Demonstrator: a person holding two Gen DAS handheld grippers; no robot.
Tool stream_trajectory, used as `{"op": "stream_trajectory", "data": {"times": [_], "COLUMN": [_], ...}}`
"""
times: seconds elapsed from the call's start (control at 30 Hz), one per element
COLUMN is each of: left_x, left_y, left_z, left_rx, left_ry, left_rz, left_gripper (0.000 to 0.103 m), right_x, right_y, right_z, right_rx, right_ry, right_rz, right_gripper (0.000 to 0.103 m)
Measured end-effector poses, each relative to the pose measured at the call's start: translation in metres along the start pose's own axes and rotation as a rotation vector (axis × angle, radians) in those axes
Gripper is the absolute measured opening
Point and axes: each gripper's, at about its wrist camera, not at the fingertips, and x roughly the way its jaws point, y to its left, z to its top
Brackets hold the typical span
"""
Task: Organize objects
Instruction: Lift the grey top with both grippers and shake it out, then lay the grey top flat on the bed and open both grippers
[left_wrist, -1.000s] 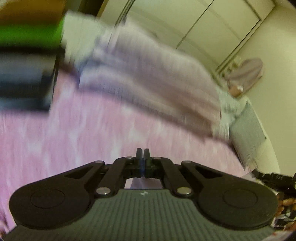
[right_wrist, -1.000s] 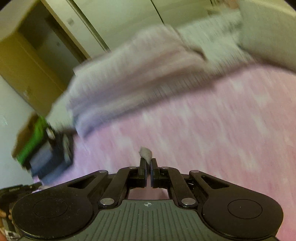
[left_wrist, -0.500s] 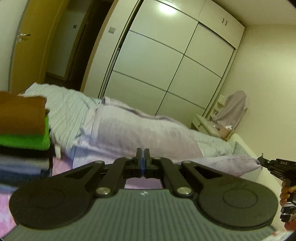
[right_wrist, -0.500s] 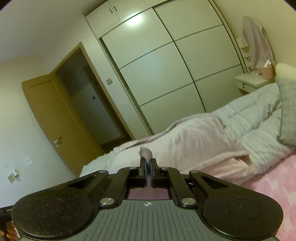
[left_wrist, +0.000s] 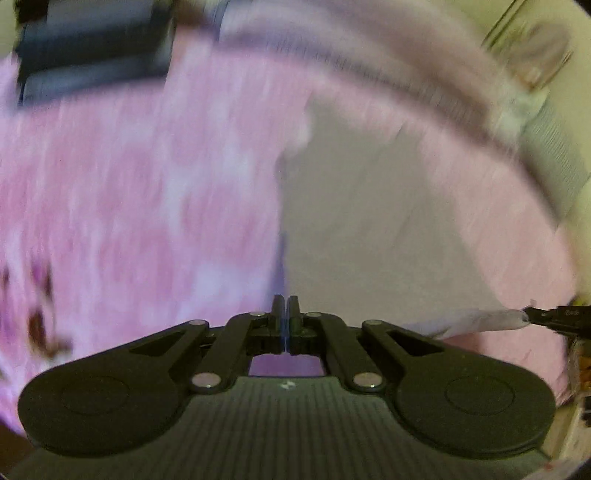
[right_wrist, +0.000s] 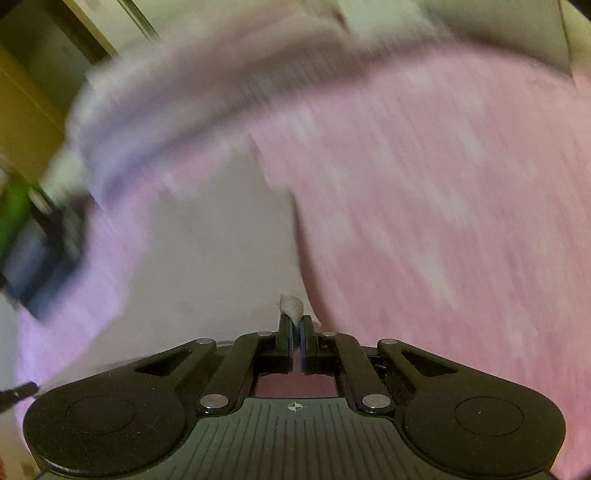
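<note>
1. At far left of the left wrist view, a stack of folded cloths (left_wrist: 92, 48) sits on the pink bedspread (left_wrist: 129, 203). It is dark and blurred here, though a green layer shows in the right wrist view.
2. The left gripper (left_wrist: 284, 314) has its jaws pressed together. A thin edge of the pale grey cloth (left_wrist: 388, 221) seems to run up from between them, but the blur leaves it unclear whether fabric is truly pinched.
3. That cloth is spread flat on the bedspread between the two grippers, right of centre in the left wrist view and left of centre in the right one.
4. The right gripper (right_wrist: 296, 325) has its jaws nearly closed on a small bunched corner of the cloth, which pokes up just past the tips. From the left camera, the fabric draws out to a taut point there.
5. The cloth looks light, limp and quite unbreakable (a towel or similar, I would guess). It will sag and fold wherever it is unsupported, so corners or the hem are the sensible holds, kept apart under light tension.
6. A rumpled lilac duvet (right_wrist: 177, 92) lies beyond it.
</note>
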Motion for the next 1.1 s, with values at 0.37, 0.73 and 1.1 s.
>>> {"op": "stream_trajectory", "data": {"times": [0.37,0.73,1.1], "left_x": [0.032,0.102,0.062], "left_y": [0.005,-0.051,-0.041], "left_z": [-0.044,-0.055,-0.113], "left_rx": [0.004,0.074,0.034], "left_ry": [0.088,0.132,0.337], "left_rz": [0.065,0.069,0.146], "left_gripper": [0.004,0.013,0.014], "right_x": [0.039,0.089,0.064], "right_y": [-0.031,0.0,-0.046], "right_z": [-0.081,-0.083,-0.136], "right_rx": [-0.116,-0.353,-0.23], "right_ry": [0.178,0.132,0.447], "right_rz": [-0.204,-0.158,-0.272], "right_gripper": [0.024,0.024,0.025]}}
